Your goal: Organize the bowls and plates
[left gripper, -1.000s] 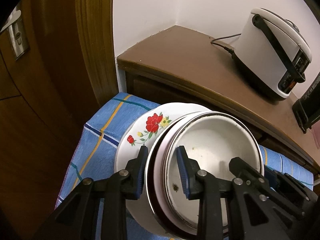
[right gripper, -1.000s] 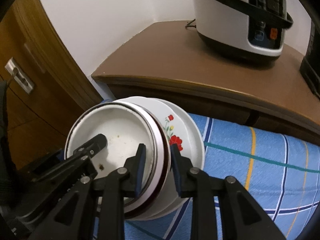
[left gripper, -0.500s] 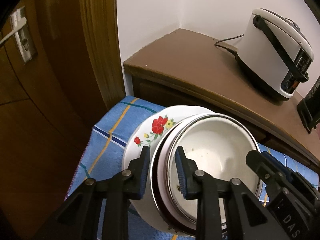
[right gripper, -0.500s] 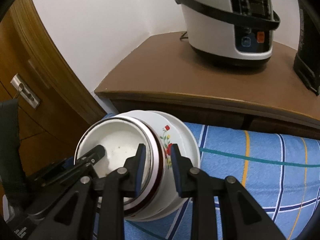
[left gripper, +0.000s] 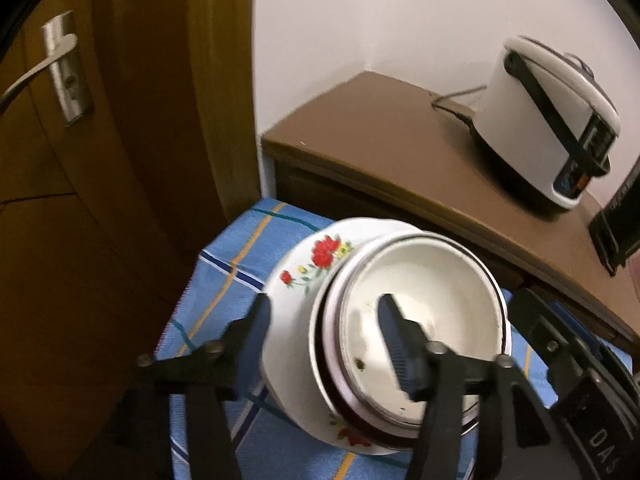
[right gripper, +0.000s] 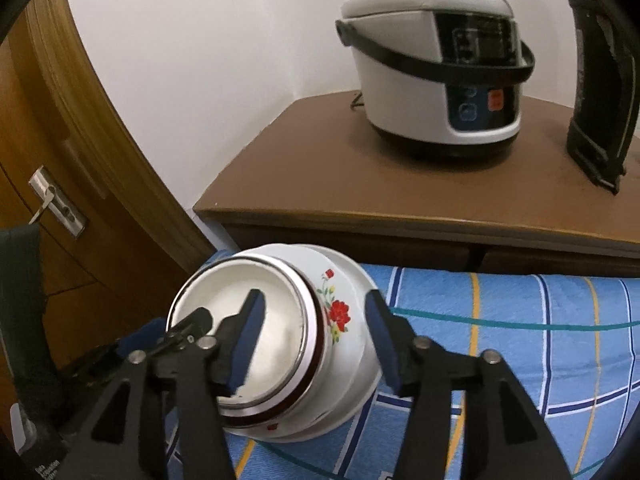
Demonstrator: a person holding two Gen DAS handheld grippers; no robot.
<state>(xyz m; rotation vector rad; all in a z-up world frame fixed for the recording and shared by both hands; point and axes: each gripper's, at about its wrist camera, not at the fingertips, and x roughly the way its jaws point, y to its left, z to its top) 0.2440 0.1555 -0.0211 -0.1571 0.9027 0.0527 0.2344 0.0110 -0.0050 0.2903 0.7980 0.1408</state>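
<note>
Here nested bowls [left gripper: 400, 320] sit mouth-up; left claw [left gripper: 324, 320] and right claw [right gripper: 312, 320] spread apart.

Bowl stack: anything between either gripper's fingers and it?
Nothing visible. The left gripper and the right gripper both stand open, fingers straddling opposite rims of the bowl stack on the blue checked cloth.

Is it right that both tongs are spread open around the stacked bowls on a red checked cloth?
Not quite: the cloth is blue checked, as the right wrist view shows. The rest holds: the left tongs and right tongs are both open around the stacked bowls.
</note>
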